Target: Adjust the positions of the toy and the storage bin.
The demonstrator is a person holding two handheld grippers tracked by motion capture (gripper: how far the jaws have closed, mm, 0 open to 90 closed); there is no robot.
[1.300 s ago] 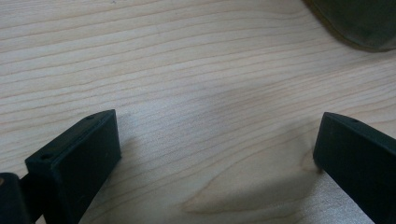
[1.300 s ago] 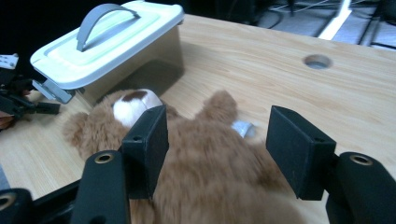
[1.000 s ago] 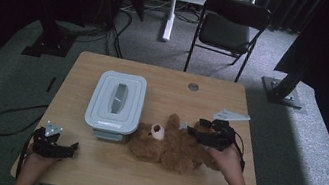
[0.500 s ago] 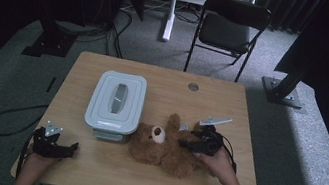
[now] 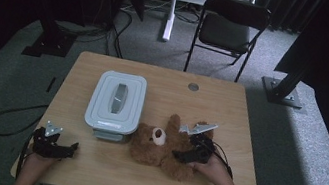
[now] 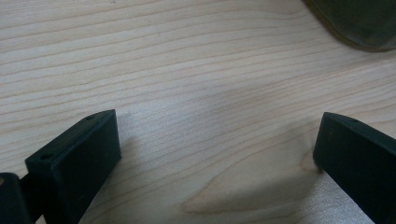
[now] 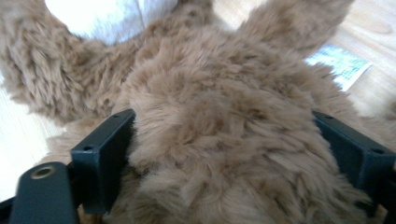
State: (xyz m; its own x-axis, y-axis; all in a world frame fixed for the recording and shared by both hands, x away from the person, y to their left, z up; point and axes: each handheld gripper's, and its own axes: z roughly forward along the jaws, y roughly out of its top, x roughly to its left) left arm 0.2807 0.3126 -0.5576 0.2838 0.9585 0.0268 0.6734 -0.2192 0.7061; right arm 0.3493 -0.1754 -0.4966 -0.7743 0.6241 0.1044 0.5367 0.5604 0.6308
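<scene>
A brown teddy bear [image 5: 158, 147] with a white muzzle lies on its back on the wooden table [image 5: 164, 80], just right of a grey lidded container [image 5: 116, 99]. My right gripper [image 5: 182, 152] is down on the bear's right side. In the right gripper view its jaws have just been opening and now stand wide on either side of the furry body [image 7: 224, 70], with fur filling the gap at the right gripper [image 7: 222, 123]. My left gripper [image 5: 69, 148] rests low at the table's front left, open over bare wood, as the left gripper [image 6: 217, 135] shows in its own view.
A white sewn label [image 7: 338, 63] lies on the table beside the bear. A grey-green rounded edge [image 6: 359, 23] shows beyond the left jaws. A black chair [image 5: 228, 30] and stand bases are on the carpet behind the table. A round grommet [image 5: 193, 86] sits near the far edge.
My right gripper has come down and leftward onto the teddy bear, with its jaws spreading around the body. The left gripper has stayed where it was.
</scene>
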